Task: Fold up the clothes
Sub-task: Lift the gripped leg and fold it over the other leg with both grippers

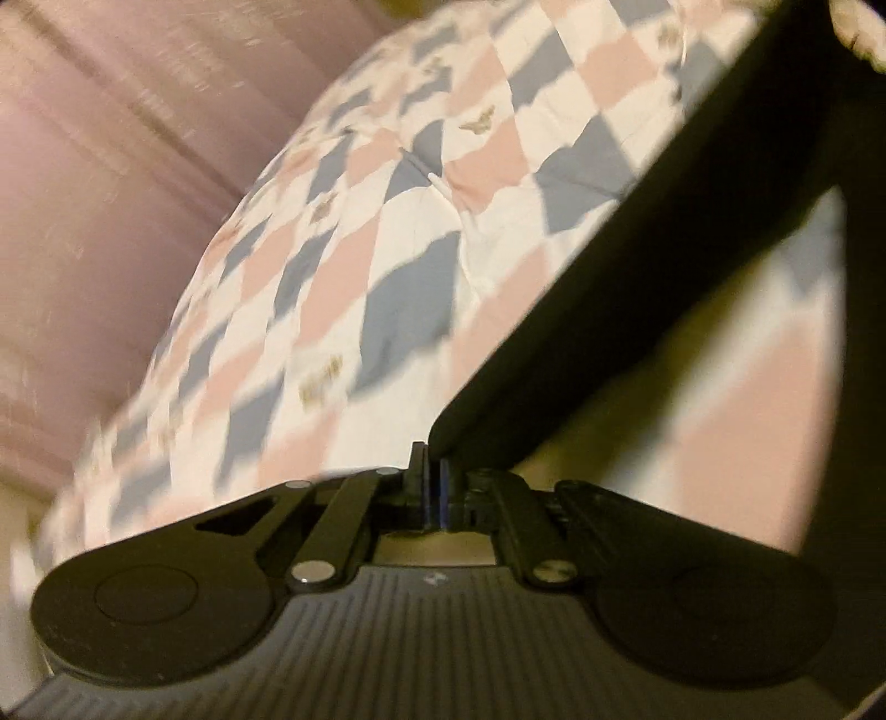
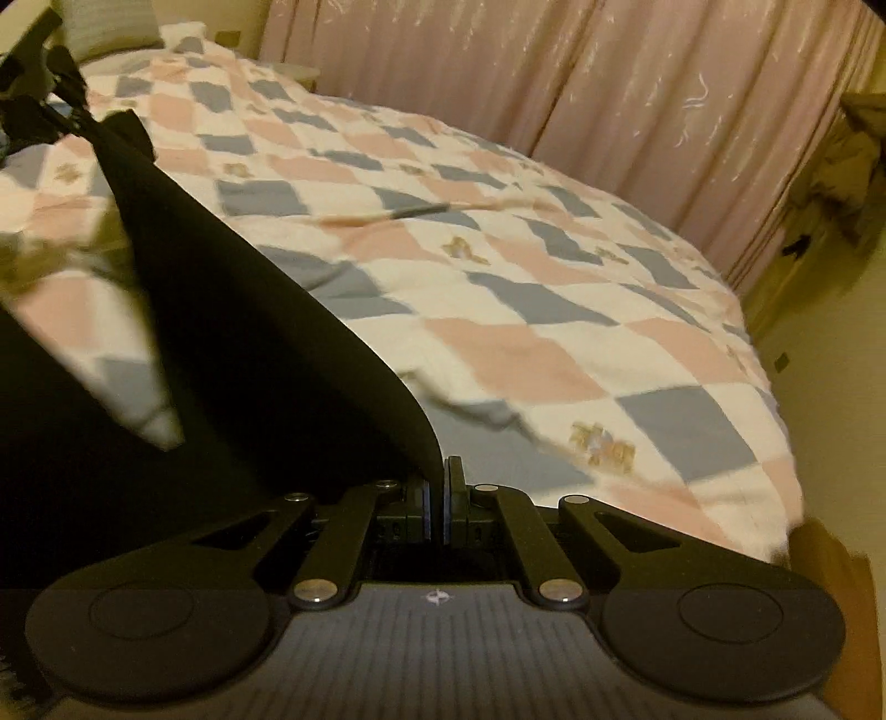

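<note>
Left gripper (image 1: 434,482): fingers together, clamped on the edge of a black garment (image 1: 637,288). From the grip the cloth runs up and to the right as a taut dark band, crossing the upper right of the left wrist view.

Right gripper (image 2: 439,504): fingers together, clamped on the garment (image 2: 232,332) at another edge. Here the cloth rises up and to the left from the grip as a broad dark sheet that narrows toward the top left of the right wrist view. At that far end a dark linkage, seemingly the left gripper, shows in part; blur hides its detail.

Garment: black, plain, held off the bed between the two grippers, stretched, hanging above the quilt. Its kind cannot be told.

Bed: covered by a quilt (image 2: 498,266) in a diamond check of pink, blue-grey and white, with small tan motifs scattered on it. The quilt (image 1: 343,266) fills the middle of the left wrist view too.

Curtain (image 2: 609,83): pink, pleated, behind the bed; also seen at the left (image 1: 99,194).

Pillow (image 2: 105,27): pale, at the far top left of the bed.
</note>
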